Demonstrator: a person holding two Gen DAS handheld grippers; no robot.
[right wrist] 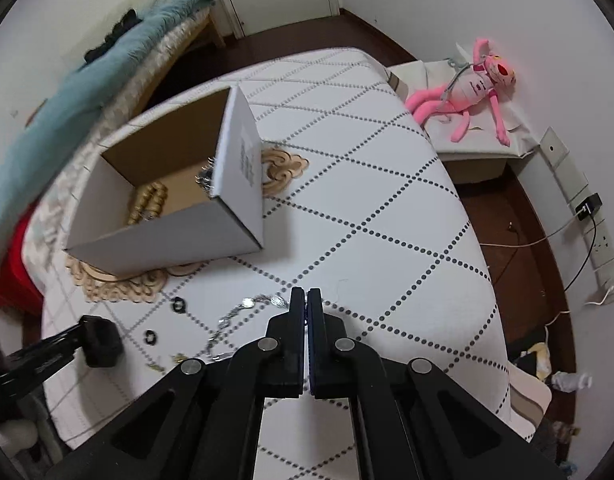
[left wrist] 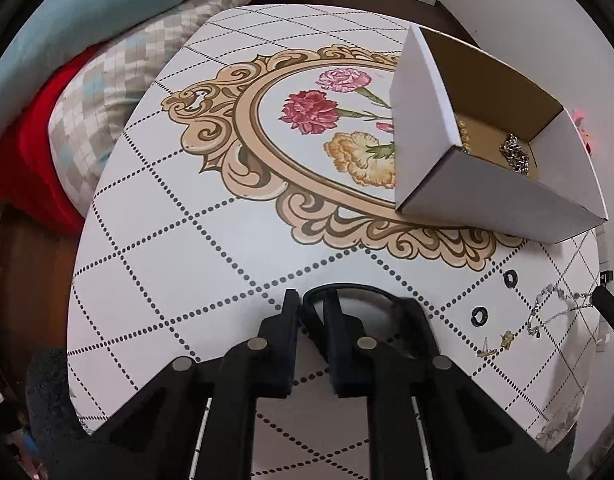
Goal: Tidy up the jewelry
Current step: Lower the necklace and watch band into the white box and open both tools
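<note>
- Between the left gripper's (left wrist: 311, 304) narrowly parted jaws sits the rim of a black bangle (left wrist: 359, 289), apparently pinched. Its hoop arcs off to the right of the fingertips, just above the patterned table (left wrist: 187, 260).
- Ahead and to the right of those jaws stands the open cardboard box (left wrist: 487, 192), one corner pointing back at them. A silver chain (left wrist: 515, 154) and gold beads (right wrist: 147, 204) already lie inside it.
- To the jaws' right, still loose on the table, lie two small black rings (left wrist: 511, 278), gold earrings (left wrist: 495, 346) and a silver necklace (left wrist: 555, 308).
- The right gripper (right wrist: 307, 300) has its jaws pressed almost together. The necklace trails left and back from its tips; whether a link is caught cannot be told.
- From the right jaws the box lies ahead and to the left.
- Judged from this, the bangle's next move is a lift forward and rightward over the box's near wall. The left hand is the one carrying it.
</note>
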